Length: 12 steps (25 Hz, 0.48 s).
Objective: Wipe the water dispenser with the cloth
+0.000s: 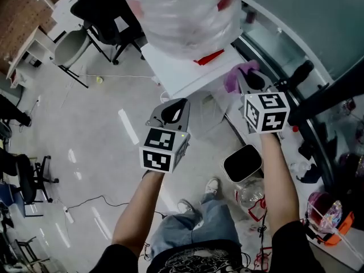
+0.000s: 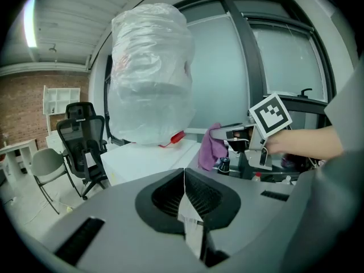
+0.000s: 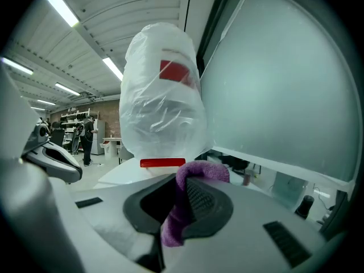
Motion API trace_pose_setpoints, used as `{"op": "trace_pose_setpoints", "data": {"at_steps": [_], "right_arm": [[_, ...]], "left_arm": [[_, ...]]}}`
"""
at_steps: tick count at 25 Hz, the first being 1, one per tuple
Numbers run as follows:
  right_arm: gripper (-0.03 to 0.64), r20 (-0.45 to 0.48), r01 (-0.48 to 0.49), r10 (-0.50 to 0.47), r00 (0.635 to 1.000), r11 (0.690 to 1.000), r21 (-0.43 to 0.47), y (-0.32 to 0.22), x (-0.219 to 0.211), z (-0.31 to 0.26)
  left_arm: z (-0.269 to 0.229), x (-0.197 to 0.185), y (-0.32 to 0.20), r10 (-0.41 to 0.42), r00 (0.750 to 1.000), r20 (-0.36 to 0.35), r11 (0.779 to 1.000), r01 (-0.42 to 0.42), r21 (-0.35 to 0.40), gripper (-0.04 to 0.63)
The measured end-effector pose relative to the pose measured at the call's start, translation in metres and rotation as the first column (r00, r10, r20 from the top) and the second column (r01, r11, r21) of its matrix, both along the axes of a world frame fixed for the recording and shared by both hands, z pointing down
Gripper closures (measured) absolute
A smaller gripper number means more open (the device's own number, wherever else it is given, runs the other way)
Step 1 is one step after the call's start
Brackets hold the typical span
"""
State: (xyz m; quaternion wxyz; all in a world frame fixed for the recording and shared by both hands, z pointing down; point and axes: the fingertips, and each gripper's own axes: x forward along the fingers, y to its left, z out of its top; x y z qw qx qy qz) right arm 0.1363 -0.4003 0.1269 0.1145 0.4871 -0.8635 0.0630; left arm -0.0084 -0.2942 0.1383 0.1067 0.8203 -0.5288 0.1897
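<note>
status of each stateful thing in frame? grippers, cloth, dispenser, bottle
left gripper: jaws shut, holding nothing.
right gripper: jaws shut on purple cloth.
purple cloth: bunched, pinched in the jaws.
white water dispenser: upright; contact with the cloth unclear.
plastic-wrapped water bottle: upright on the dispenser, wrap on.

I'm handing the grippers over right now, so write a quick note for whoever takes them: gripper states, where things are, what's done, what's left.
Left gripper: shut, empty, held just short of the water dispenser.
Right gripper: shut on the purple cloth, by the edge of the dispenser's white top; contact cannot be told.
Plastic-wrapped bottle stands on top.
Done: cloth is in the gripper.
Left: wipe the dispenser; no wiped area shows.
</note>
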Motion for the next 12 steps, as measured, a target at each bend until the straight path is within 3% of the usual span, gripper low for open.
{"op": "trace_pose_setpoints", "data": {"at_steps": [12], "right_arm": [[0.584, -0.091, -0.022, 0.030, 0.995, 0.996, 0.087, 0.010, -0.030, 0.043]], "left_arm": [[0.067, -0.046, 0.011, -0.015, 0.998, -0.059, 0.999, 0.017, 0.040, 0.569]]}}
